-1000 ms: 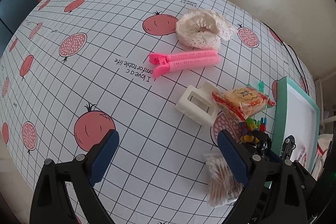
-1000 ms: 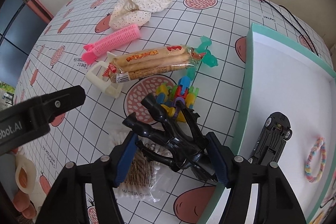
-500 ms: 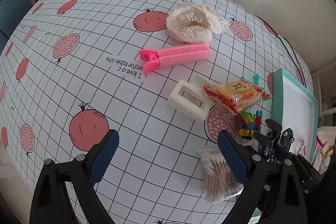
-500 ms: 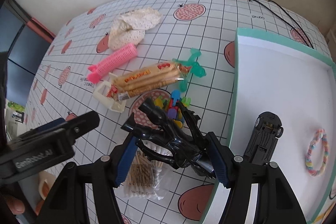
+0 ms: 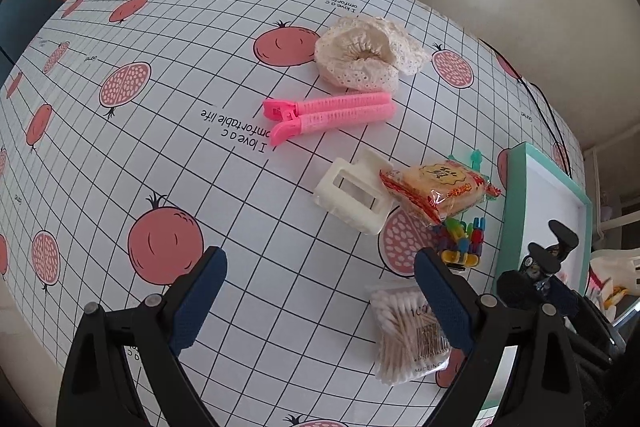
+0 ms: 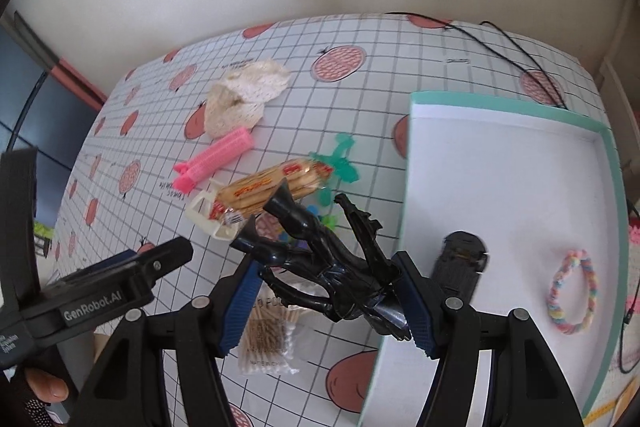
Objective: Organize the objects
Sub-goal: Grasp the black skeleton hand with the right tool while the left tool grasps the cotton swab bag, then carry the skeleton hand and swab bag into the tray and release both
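Pale wall behind; the bench carries a white grid cloth printed with red pomegranates. At the left, the left claw hangs over bare cloth, its blue pads spread wide with nothing between them. Beyond it, mid-bench, lie a cream lace cap, a pink hair clip just in front of the cap, and a white claw clip nearer still. A red-and-orange snack packet rests touching the white clip's right end and partly covers a green plastic piece. Just in front of the packet sits a cluster of small coloured plastic pieces. A bag of cotton swabs lies at the bench's near edge, beside the left claw's right finger.

Further right, the right claw is pinching a black toy figure between its blue pads; the figure is clear of the cloth, above the swab bag and close to the left wall of the teal-edged tray. Inside the tray lie a black toy car near that wall and a pastel beaded bracelet well to its right. A black cable trails across the bench behind the tray.
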{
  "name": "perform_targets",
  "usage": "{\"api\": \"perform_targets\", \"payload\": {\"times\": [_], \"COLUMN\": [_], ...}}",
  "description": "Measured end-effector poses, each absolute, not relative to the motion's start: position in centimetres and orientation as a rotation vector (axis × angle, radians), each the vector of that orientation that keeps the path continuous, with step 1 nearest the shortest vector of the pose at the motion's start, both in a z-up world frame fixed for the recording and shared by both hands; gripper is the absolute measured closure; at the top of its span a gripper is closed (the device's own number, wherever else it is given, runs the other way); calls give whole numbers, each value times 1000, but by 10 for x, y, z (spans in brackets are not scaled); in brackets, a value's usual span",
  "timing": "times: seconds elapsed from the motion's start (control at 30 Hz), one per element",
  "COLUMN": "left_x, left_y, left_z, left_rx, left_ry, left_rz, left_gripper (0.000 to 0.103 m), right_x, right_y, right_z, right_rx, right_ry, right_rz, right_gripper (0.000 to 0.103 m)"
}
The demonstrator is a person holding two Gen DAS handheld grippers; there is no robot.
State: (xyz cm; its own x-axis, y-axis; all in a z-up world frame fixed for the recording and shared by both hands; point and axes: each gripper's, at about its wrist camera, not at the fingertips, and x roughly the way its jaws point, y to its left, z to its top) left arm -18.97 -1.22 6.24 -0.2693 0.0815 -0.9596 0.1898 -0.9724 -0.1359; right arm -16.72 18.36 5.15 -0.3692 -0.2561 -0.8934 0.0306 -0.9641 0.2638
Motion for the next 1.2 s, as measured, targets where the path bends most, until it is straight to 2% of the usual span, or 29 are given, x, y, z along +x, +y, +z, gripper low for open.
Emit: {"api": "perform_targets", "payload": {"times": [0.87, 0.93, 1.0, 1.2], "left_x": [-180, -179, -178, -177], "left_y": [75, 78, 80, 83], "left_z": [26, 24, 22, 22], "left_rx": [2093, 2095, 2102, 2096], "left_ry": [28, 6, -2, -26], "left_rz": [-2458, -2457, -2454, -2463], "left_gripper": [8, 12, 23, 38], "right_x": [-159, -158, -157, -155], "right_y": [235, 237, 240, 245], "right_z": [56, 56, 57, 59], "right_rx": [1691, 1689, 1686, 1682], "right_ry": [-377, -381, -389, -403], "right_rz": [-2526, -2529, -2534, -2541], "right_gripper": [34, 34, 34, 34]}}
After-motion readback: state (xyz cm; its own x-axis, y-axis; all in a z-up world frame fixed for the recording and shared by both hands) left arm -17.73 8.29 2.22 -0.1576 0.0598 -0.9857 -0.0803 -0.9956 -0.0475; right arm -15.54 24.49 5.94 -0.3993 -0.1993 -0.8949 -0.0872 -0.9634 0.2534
